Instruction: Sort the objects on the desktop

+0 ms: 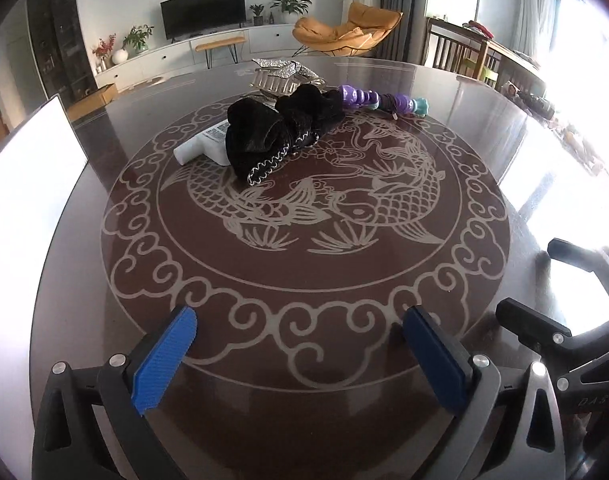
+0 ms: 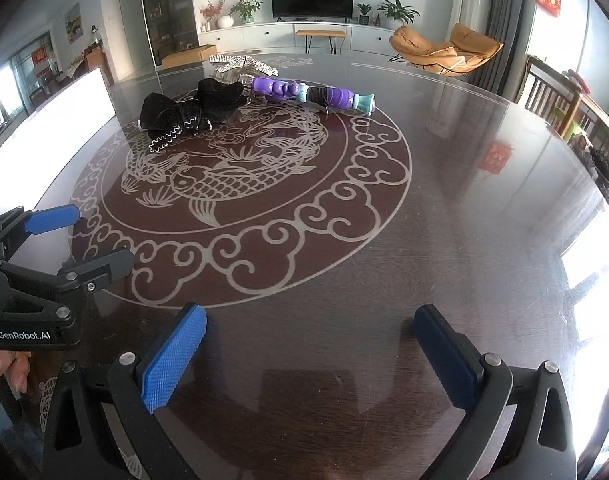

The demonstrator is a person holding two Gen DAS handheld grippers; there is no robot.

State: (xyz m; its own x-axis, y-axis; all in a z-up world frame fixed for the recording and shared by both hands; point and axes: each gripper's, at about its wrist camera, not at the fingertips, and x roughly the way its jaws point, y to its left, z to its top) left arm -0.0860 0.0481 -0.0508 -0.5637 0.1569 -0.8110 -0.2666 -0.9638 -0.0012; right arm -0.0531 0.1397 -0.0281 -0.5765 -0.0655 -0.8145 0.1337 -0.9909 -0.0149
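Note:
A black velvet bow (image 1: 280,128) (image 2: 192,110) lies at the far side of the round table, partly over a white tube (image 1: 202,146). Behind it lie a purple and teal toy (image 1: 380,102) (image 2: 312,94), a clear hair claw (image 1: 274,80) and a silver glitter bow (image 1: 278,66) (image 2: 240,62). My left gripper (image 1: 300,344) is open and empty above the near rim of the fish pattern; it also shows in the right wrist view (image 2: 92,236). My right gripper (image 2: 310,344) is open and empty, far from the objects; its fingers (image 1: 532,324) show in the left wrist view.
The dark glossy table (image 2: 464,240) carries a carved fish medallion (image 1: 304,200). A white board (image 1: 28,168) (image 2: 52,120) stands at the table's left edge. Wooden chairs (image 1: 460,52) stand at the far right. A TV cabinet and an orange lounge chair stand beyond the table.

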